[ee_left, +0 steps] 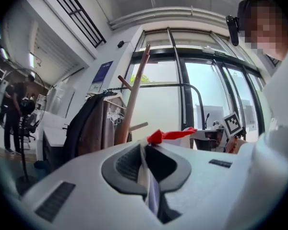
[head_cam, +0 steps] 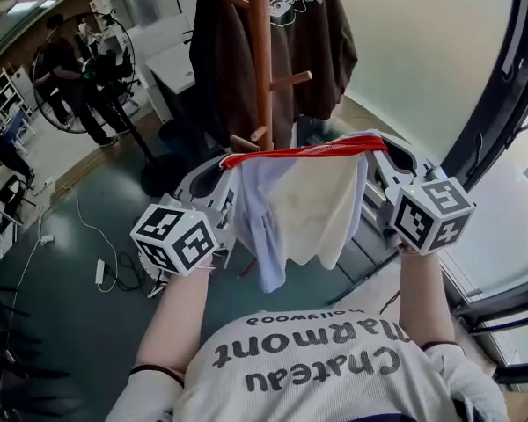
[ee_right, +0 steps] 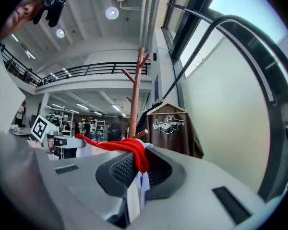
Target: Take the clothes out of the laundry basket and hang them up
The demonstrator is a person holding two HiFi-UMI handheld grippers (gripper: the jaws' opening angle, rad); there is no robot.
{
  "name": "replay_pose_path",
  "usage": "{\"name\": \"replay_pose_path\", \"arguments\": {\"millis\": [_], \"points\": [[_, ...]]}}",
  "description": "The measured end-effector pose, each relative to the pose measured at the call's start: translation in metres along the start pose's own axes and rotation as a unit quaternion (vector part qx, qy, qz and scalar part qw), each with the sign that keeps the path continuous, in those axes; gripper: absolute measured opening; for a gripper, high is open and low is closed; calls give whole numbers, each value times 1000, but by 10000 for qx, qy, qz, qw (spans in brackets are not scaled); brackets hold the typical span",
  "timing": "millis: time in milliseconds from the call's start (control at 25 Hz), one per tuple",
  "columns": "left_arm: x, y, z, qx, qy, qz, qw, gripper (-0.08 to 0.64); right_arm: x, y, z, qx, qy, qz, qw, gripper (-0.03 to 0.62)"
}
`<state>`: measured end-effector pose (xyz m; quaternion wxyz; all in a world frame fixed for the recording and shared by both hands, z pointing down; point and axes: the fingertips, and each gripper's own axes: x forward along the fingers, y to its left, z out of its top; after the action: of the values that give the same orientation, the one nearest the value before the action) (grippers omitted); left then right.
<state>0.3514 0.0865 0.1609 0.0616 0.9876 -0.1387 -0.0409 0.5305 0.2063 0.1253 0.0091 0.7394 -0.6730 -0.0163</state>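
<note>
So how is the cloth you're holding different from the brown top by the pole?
The pale cloth with a red band is stretched between the left gripper and right gripper; the brown top hangs on the wooden stand. The cloth is plain; the brown top has white print. Both are clothes.

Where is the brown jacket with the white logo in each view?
Head view: brown jacket at top centre, behind the wooden coat stand.
Left gripper view: left of centre, left of the stand.
Right gripper view: centre right, right of the stand.
Shared landmark: the wooden coat stand.
</note>
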Motion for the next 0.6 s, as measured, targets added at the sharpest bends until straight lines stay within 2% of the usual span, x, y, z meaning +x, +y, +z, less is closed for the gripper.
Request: {"name": "replay_pose_path", "arguments": {"millis": [240,440,600], "points": [[-9,50,20,128,-133,477,9987,20,51,22,5,301,-424,302,9982,38],[6,83,52,619,-337,474,9964,20,88,19,25,234,-806,245,9962,38],[26,109,71,776,-366,321,9958,20,111,13,33,115,-831,-24,9965,38]]}}
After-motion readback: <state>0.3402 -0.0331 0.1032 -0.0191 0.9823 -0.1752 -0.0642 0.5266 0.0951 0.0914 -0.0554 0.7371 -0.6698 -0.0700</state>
